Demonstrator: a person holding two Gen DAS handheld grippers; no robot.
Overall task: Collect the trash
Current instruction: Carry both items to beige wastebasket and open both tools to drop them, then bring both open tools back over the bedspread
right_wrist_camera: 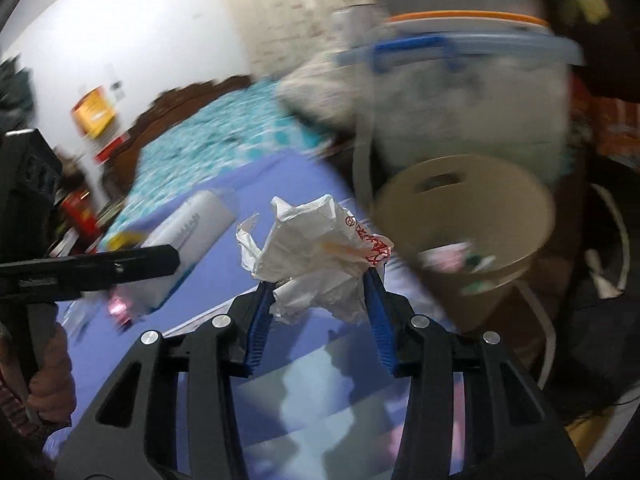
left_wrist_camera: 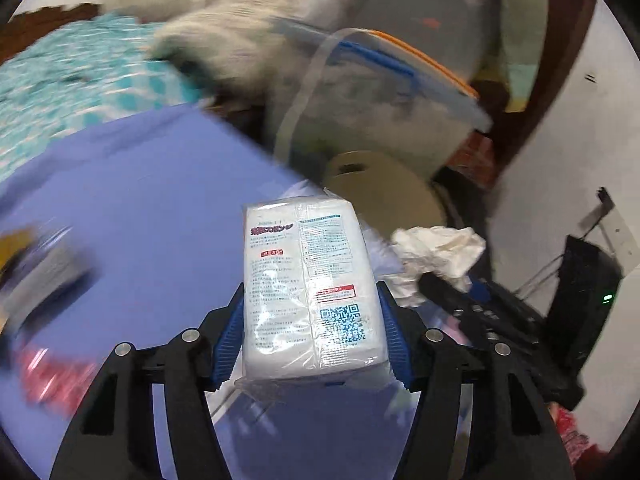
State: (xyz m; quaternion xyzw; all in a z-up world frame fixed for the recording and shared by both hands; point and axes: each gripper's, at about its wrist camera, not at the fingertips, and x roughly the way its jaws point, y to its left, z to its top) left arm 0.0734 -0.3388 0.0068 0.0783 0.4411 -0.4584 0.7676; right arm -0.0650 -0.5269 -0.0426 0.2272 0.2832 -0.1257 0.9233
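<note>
The left tongs (left_wrist_camera: 312,340) gripped a wrapped white packet (left_wrist_camera: 308,280); the right tongs (right_wrist_camera: 320,304) gripped crumpled paper (right_wrist_camera: 316,256). Carry step; next, release both over the tan bin (right_wrist_camera: 464,216).

The white plastic-wrapped pack (left_wrist_camera: 310,292) between the blue pads of the left tongs (left_wrist_camera: 312,336) carries dense East Asian print too small to read, a dark red heading near its far end, two small red boxes and a blue QR code near the pads. The crumpled white bag (right_wrist_camera: 316,260) in the right tongs (right_wrist_camera: 318,312) shows red print, illegible.
</note>
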